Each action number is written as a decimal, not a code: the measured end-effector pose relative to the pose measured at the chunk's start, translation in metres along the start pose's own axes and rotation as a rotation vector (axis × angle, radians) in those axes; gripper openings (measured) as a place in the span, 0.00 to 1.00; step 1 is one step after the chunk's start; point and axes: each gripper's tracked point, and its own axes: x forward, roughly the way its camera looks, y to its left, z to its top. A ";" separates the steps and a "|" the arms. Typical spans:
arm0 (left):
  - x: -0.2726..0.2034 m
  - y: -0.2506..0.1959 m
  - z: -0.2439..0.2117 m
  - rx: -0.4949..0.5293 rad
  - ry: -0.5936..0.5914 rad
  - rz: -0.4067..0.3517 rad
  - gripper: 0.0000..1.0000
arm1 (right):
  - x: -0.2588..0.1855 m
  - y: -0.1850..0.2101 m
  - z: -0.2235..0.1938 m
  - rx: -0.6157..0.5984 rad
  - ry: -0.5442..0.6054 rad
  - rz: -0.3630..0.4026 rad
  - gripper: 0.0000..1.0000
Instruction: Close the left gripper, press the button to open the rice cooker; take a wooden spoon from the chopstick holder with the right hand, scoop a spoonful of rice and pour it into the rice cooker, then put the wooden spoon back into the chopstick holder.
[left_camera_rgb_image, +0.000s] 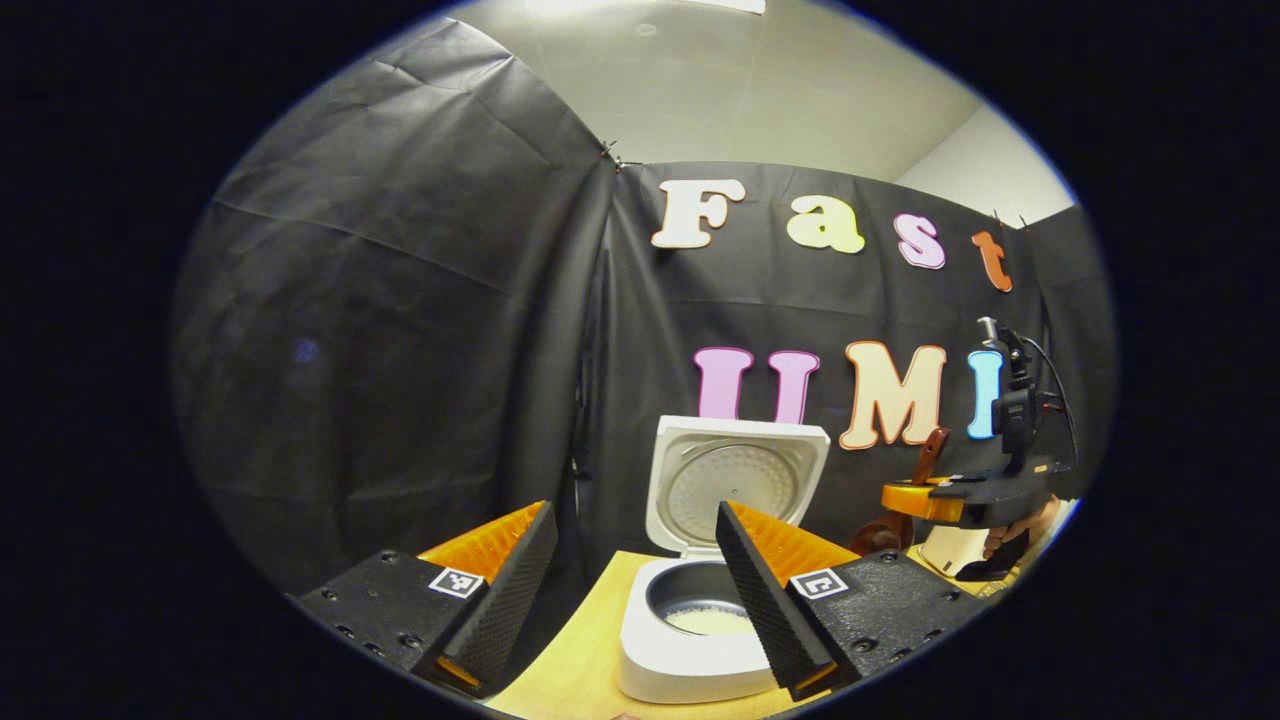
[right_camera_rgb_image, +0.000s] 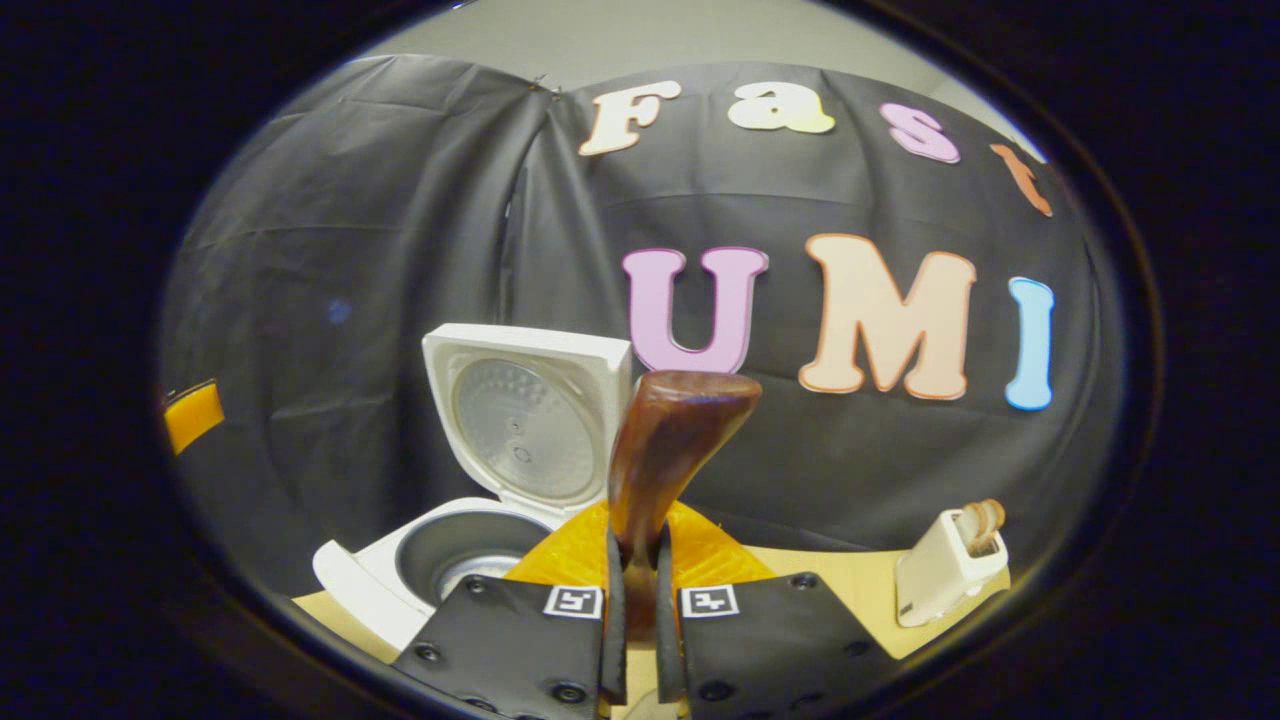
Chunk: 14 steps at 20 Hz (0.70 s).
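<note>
Rice cooker: a white, rounded-square plastic rice cooker (left_camera_rgb_image: 690, 660) stood on the pale wooden desk (left_camera_rgb_image: 580, 660) with its lid (left_camera_rgb_image: 735, 480) swung upright; the lid's inner plate was dimpled grey metal.
Inner pot: a dark grey round pot (left_camera_rgb_image: 700, 595) sat in the cooker body, with a shallow layer of white rice (left_camera_rgb_image: 710, 620) at its bottom, seen in the left gripper view.
Left gripper: the left gripper (left_camera_rgb_image: 640, 600) had black, ridged rubber pads on wedge-shaped orange fingers (left_camera_rgb_image: 760, 590); the fingers were spread wide and held nothing.
Cooker relative to left fingers: it lay ahead, between the two fingers, its right side partly hidden behind the right-hand finger.
Right gripper: the right gripper (right_camera_rgb_image: 635, 600) was clenched on the dark brown, glossy wooden spoon (right_camera_rgb_image: 670, 450), both pads pressing its handle.
Spoon relative to right fingers: it rose from between the fingers and ended in a broad, rounded tip above them.
Cooker relative to right fingers: it was ahead and to the left of them.
Chopstick holder: a small cream box-shaped holder (right_camera_rgb_image: 945, 565) stood on the desk to the right of the right fingers, with a brown wooden utensil tip sticking out of its top.
Left view extra: the right gripper, held by a hand (left_camera_rgb_image: 1020, 530), appeared far right with the spoon's bowl hanging beneath it.
</note>
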 end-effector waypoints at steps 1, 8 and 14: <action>0.000 -0.009 0.000 -0.002 -0.002 -0.010 0.93 | -0.009 -0.016 -0.002 0.010 0.001 -0.022 0.13; 0.005 -0.066 0.007 0.011 -0.013 -0.070 0.93 | -0.064 -0.117 -0.015 0.085 0.011 -0.148 0.13; 0.006 -0.108 0.010 0.018 -0.012 -0.109 0.95 | -0.110 -0.203 -0.038 0.151 0.040 -0.266 0.13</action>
